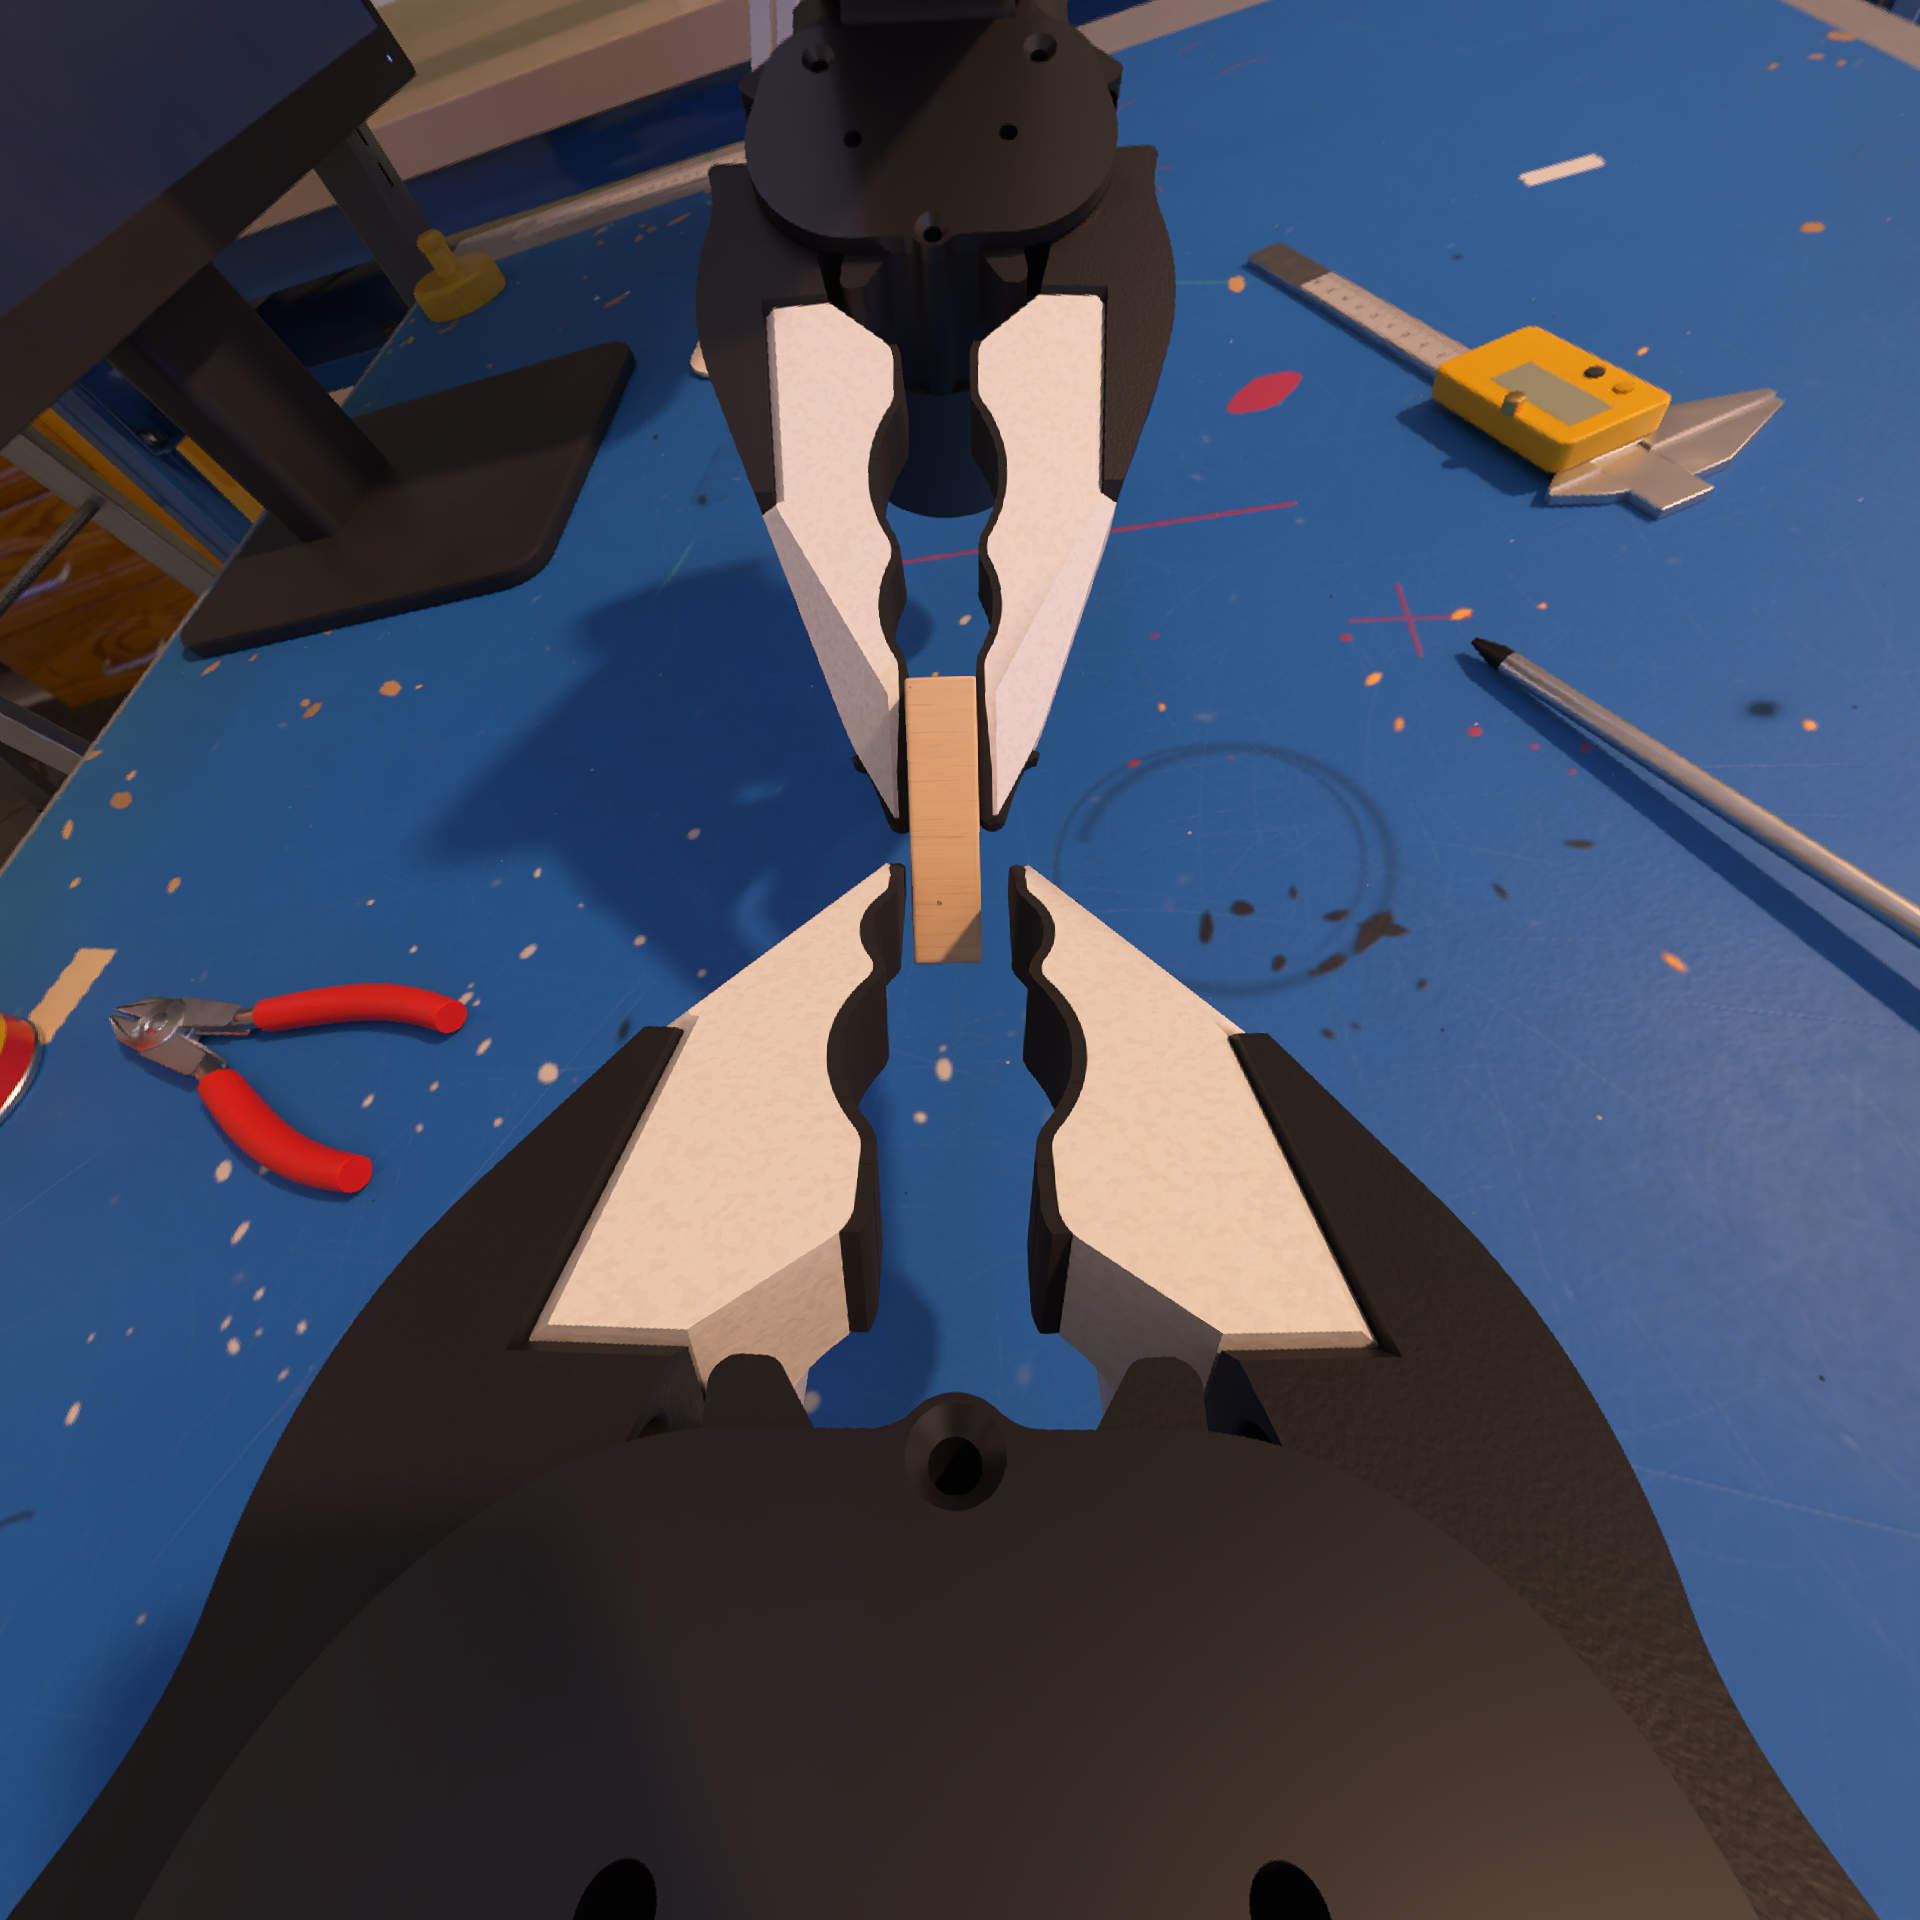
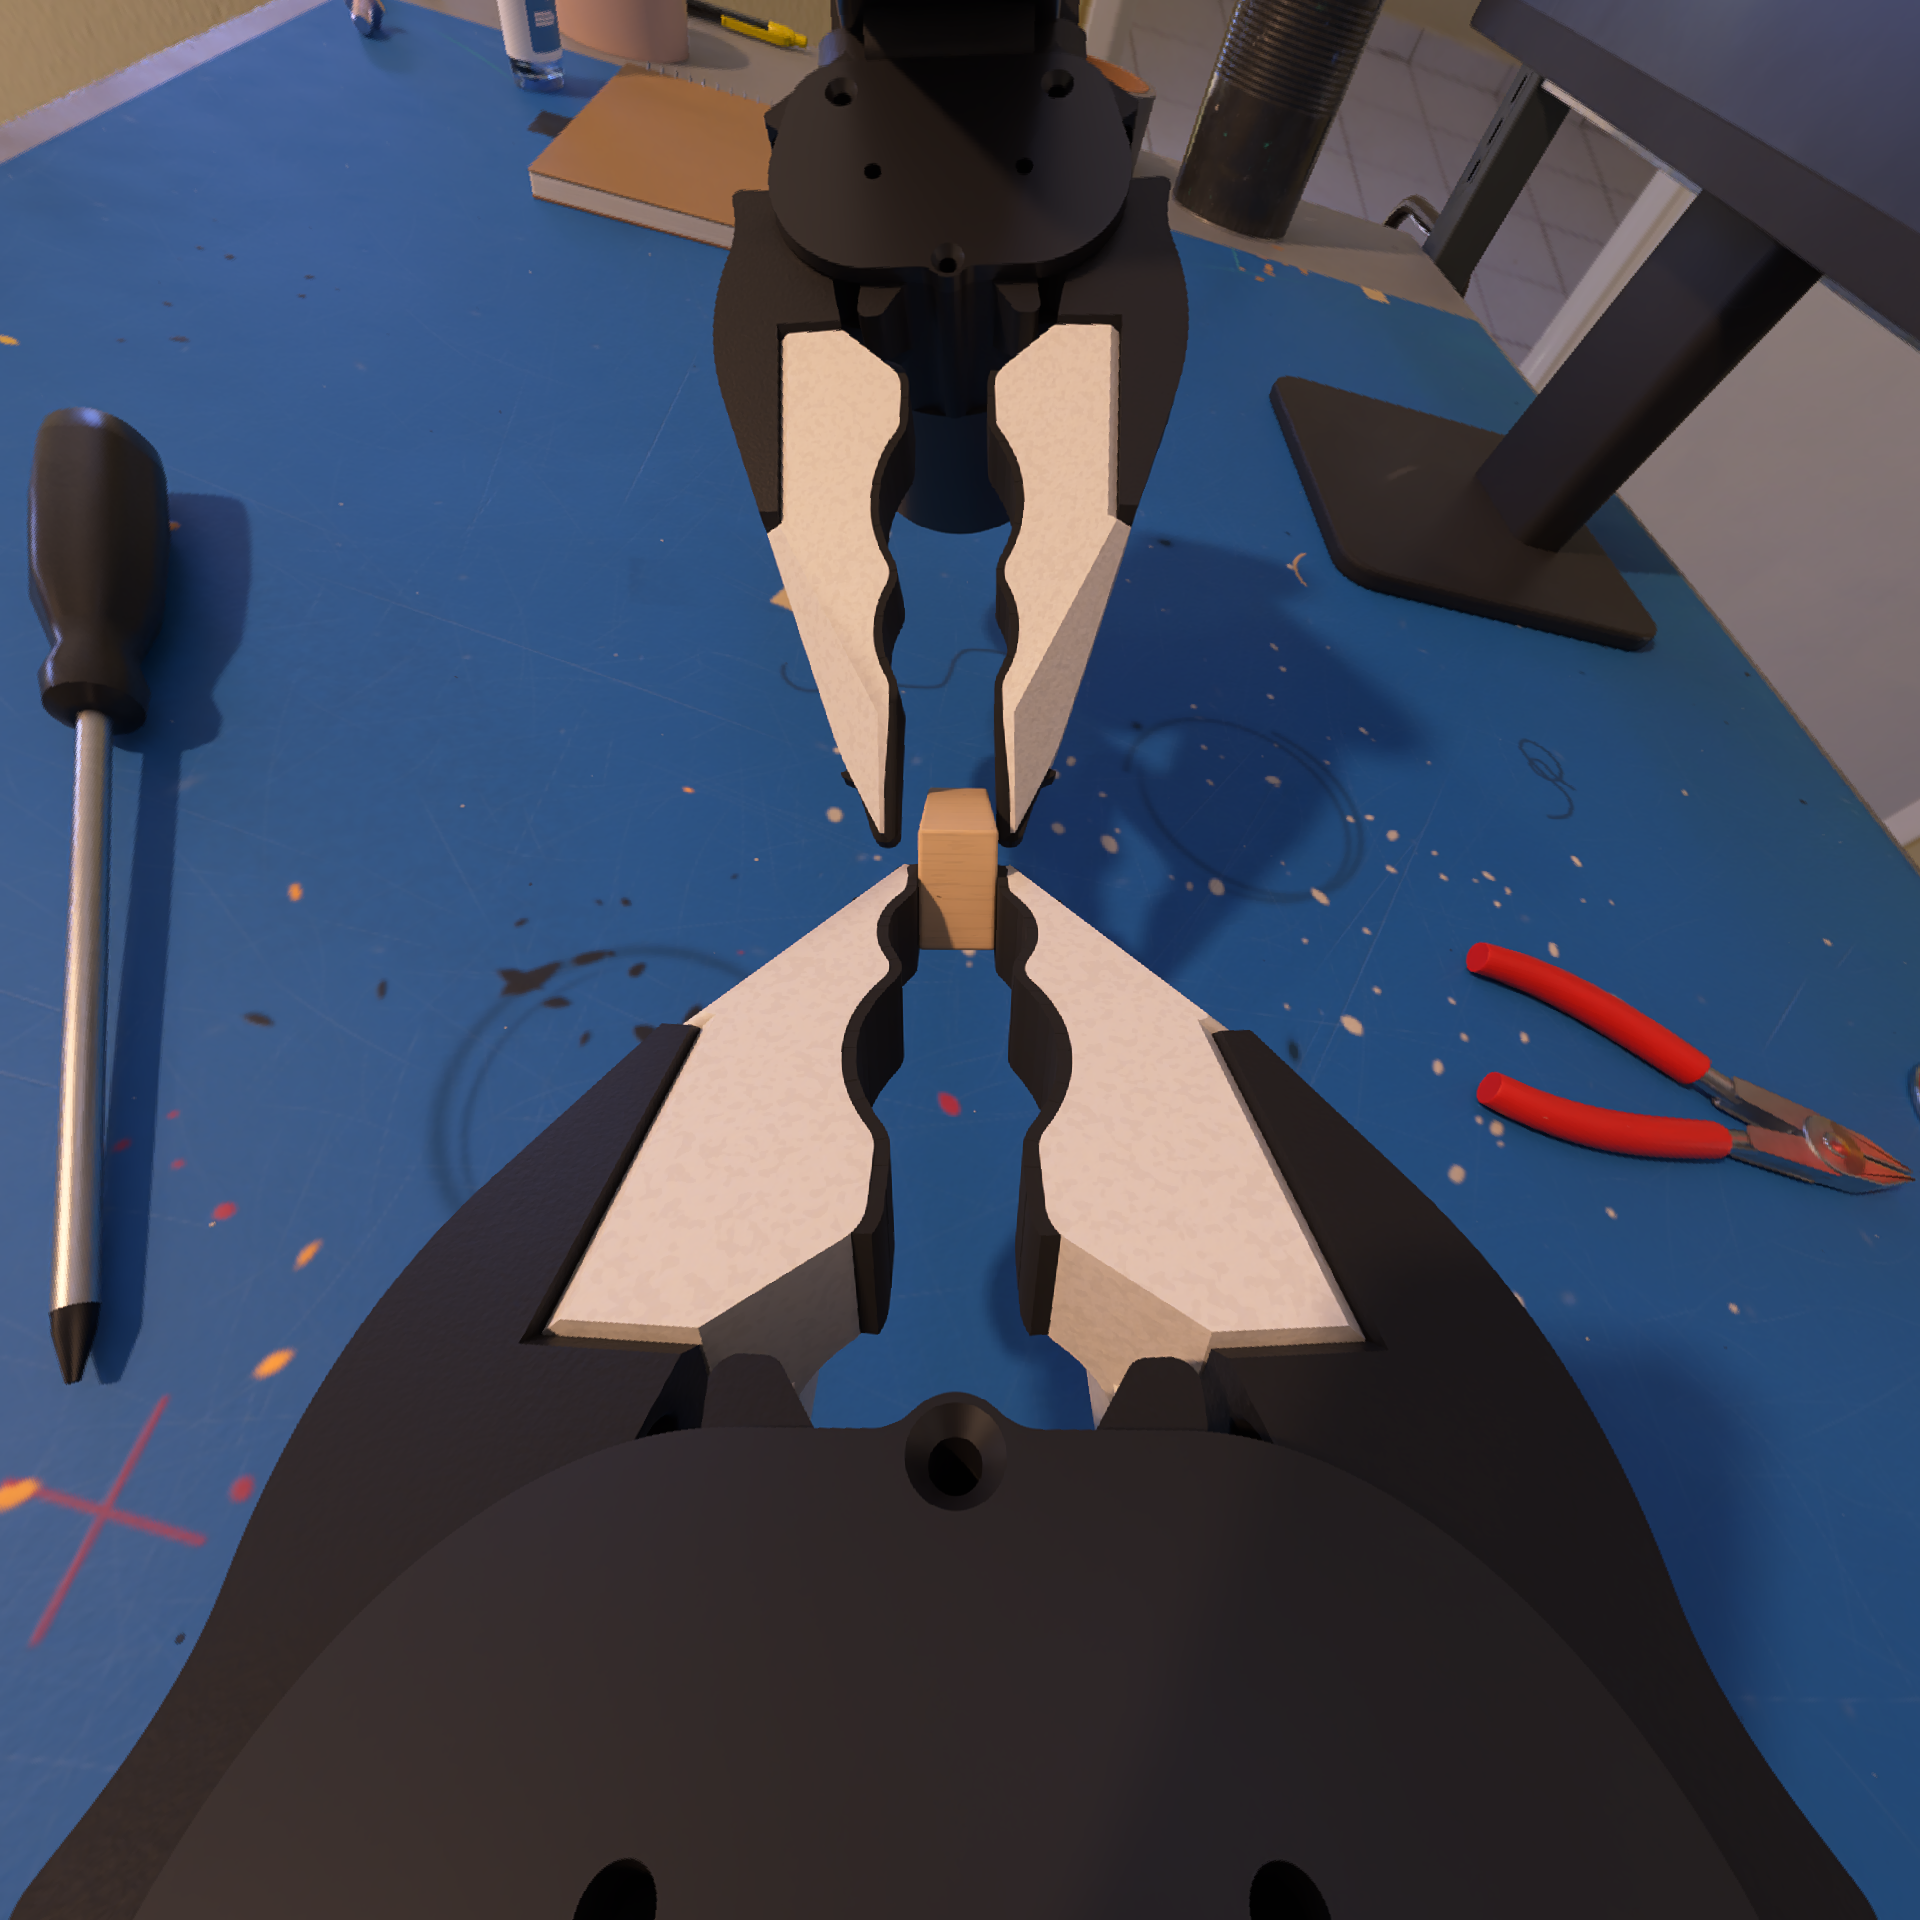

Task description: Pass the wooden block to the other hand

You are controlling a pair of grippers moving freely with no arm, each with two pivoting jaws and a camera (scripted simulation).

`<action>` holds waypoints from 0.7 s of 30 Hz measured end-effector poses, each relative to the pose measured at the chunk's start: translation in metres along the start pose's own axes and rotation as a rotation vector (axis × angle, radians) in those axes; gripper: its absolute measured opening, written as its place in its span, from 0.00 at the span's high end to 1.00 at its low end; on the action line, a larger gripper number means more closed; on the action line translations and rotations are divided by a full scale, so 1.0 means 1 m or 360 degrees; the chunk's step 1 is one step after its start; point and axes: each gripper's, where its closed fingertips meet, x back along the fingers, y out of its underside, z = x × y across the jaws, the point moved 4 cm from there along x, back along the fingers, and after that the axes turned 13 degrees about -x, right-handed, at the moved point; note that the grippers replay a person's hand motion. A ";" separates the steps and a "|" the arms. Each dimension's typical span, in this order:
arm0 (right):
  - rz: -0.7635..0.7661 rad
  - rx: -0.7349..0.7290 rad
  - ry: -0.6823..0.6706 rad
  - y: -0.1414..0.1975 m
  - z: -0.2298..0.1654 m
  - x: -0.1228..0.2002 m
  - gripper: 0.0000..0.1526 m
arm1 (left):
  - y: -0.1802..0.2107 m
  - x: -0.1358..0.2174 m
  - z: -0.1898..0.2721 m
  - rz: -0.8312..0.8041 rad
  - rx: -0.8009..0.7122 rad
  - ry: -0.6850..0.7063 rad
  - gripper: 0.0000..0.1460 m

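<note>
The wooden block (image 1: pixel 943 831) is a small tan bar held in the air above the blue table (image 1: pixel 520 810). My right gripper (image 2: pixel 958 896) is shut on its near end (image 2: pixel 956 883). In the left wrist view the right gripper (image 1: pixel 943 800) faces me and clamps the block's far half. My left gripper (image 1: pixel 958 875) is open. Its fingertips (image 1: pixel 883 904) flank the block's free end, with a gap on the right side. In the right wrist view the left gripper (image 2: pixel 951 831) stands opposite, its jaws apart around the block's far end.
Red-handled pliers (image 1: pixel 270 1070) lie to the left and a yellow caliper (image 1: pixel 1548 400) at the far right. A black-handled screwdriver (image 2: pixel 83 831) lies alongside. A monitor stand base (image 1: pixel 416 499), a brown notebook (image 2: pixel 655 145) and a dark cylinder (image 2: pixel 1268 114) stand near the table edges.
</note>
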 end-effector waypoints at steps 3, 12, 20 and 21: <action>0.0000 0.0011 -0.0005 0.001 0.000 0.000 0.92 | 0.001 -0.002 0.001 -0.0020 -0.0010 -0.0001 0.88; 0.0045 0.0032 -0.0053 -0.001 -0.004 0.003 0.92 | 0.005 -0.010 0.005 -0.0114 -0.0062 -0.0006 0.91; 0.0046 0.0015 0.0044 -0.001 0.004 0.005 0.90 | 0.006 -0.012 -0.003 -0.0159 0.0035 -0.0055 0.91; 0.0040 0.0030 0.0094 -0.001 0.007 0.007 0.89 | 0.006 -0.013 -0.005 -0.0179 0.0061 -0.0069 0.91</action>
